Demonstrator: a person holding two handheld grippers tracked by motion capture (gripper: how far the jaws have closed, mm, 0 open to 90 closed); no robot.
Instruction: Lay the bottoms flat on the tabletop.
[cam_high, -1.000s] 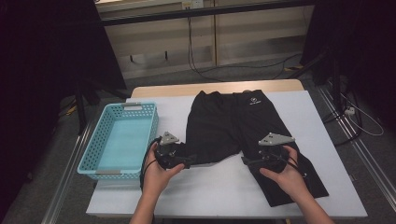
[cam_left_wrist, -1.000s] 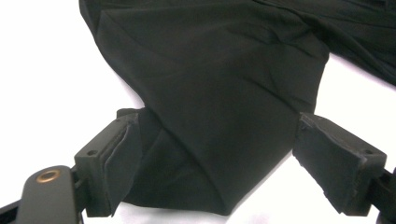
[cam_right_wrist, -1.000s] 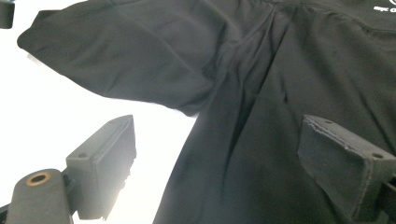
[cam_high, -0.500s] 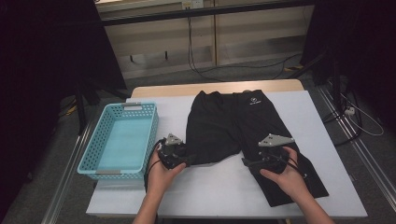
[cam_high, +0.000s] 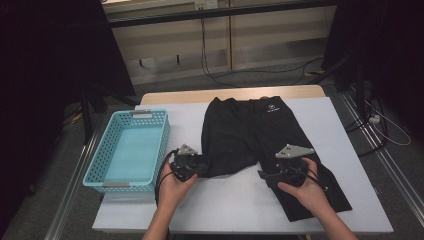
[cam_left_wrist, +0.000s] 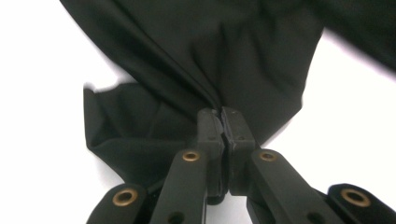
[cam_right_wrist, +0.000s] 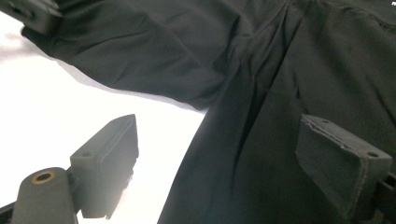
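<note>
Black shorts (cam_high: 250, 130) lie flat on the white table (cam_high: 235, 205), waistband at the far side. My left gripper (cam_high: 200, 169) is at the hem of the left leg. In the left gripper view that gripper (cam_left_wrist: 220, 114) is shut on a pinched fold of the black fabric (cam_left_wrist: 196, 60). My right gripper (cam_high: 267, 175) rests on the right leg near its inner edge. In the right gripper view its jaws stand wide apart, right gripper (cam_right_wrist: 238, 154) open, one pad over the table and the other over the black cloth (cam_right_wrist: 280, 93).
A light blue plastic basket (cam_high: 131, 149) stands at the table's left side, with nothing in it. A wooden table edge (cam_high: 230, 94) shows behind the shorts. Cables run on the floor beyond.
Both hands have shifted only slightly. The left gripper has edged right onto the hem of the left leg.
</note>
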